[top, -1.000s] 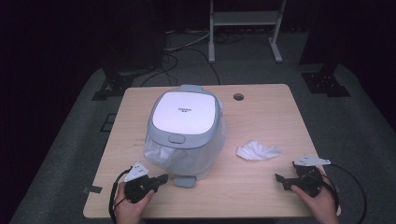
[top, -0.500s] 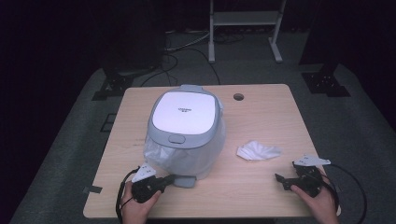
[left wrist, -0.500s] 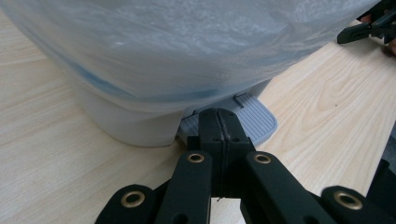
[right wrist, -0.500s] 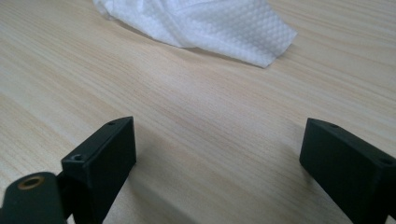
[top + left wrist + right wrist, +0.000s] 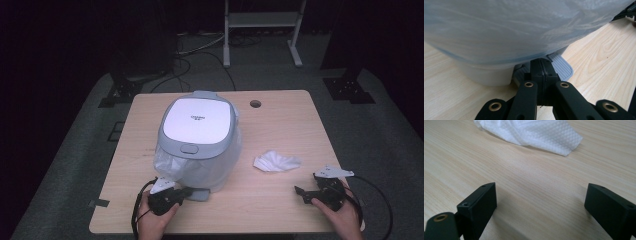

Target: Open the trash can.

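Resting on the left half of the desk (image 5: 280,125), the rice cooker (image 5: 198,140) stands upright with its long axis running from the far edge toward the near edge; its hinge end faces the far edge, and its latch button and a ribbed grey tab (image 5: 560,65) at the base face the person. It has a glossy white lid framed in grey, a small dark logo at the lid's middle, and a body wrapped in thin, wrinkled clear plastic film (image 5: 524,27) that bulges out over the pale base. The left gripper (image 5: 186,192) lies near the near edge, just in front of the cooker, its fingers (image 5: 541,75) clenched together with nothing between them and their tips right at the grey tab under the overhang of the film; whether they touch the tab cannot be told. The right gripper (image 5: 302,192) sits near the near right corner of the desk, well apart from the cooker, its fingers (image 5: 480,203) released and spread wide over bare wood, pointing along the desk toward a crumpled white tissue (image 5: 276,161), which lies between that gripper and the cooker, touching neither. A round cable hole (image 5: 255,104) shows near the far edge, just right of the cooker's hinge end.
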Action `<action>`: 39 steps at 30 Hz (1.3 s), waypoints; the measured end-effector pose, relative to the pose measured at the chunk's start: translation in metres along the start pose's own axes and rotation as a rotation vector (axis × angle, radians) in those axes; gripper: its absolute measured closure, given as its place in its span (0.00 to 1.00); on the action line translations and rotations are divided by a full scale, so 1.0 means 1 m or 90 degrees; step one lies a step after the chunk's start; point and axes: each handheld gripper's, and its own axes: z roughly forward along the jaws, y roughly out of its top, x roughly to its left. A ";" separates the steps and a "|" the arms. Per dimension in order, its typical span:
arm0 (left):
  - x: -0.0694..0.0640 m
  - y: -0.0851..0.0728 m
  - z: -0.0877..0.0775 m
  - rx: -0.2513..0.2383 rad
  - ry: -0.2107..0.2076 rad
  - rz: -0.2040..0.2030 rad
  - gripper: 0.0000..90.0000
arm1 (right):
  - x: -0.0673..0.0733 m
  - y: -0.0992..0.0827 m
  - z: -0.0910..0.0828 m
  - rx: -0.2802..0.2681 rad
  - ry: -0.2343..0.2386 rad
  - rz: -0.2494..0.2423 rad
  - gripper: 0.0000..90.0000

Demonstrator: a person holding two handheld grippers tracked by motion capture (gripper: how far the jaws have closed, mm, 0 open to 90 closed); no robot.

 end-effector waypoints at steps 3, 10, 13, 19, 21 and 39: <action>-0.002 0.000 0.003 -0.004 0.003 -0.004 1.00 | 0.000 0.000 0.000 0.000 0.000 0.000 0.10; -0.005 0.002 0.010 -0.007 0.015 0.008 1.00 | 0.000 0.000 0.000 0.000 0.000 0.000 0.10; -0.007 0.002 0.011 -0.007 0.023 0.011 1.00 | 0.000 0.000 0.000 0.000 0.000 0.000 0.11; -0.004 0.001 0.013 -0.008 0.010 0.006 1.00 | 0.000 0.000 0.000 0.000 0.000 0.000 0.11; -0.003 0.000 0.013 -0.009 0.006 0.006 1.00 | 0.000 0.000 0.000 0.000 -0.001 0.000 0.11; -0.006 -0.006 0.014 -0.019 0.005 -0.004 1.00 | 0.000 0.000 0.000 0.000 -0.001 0.001 0.11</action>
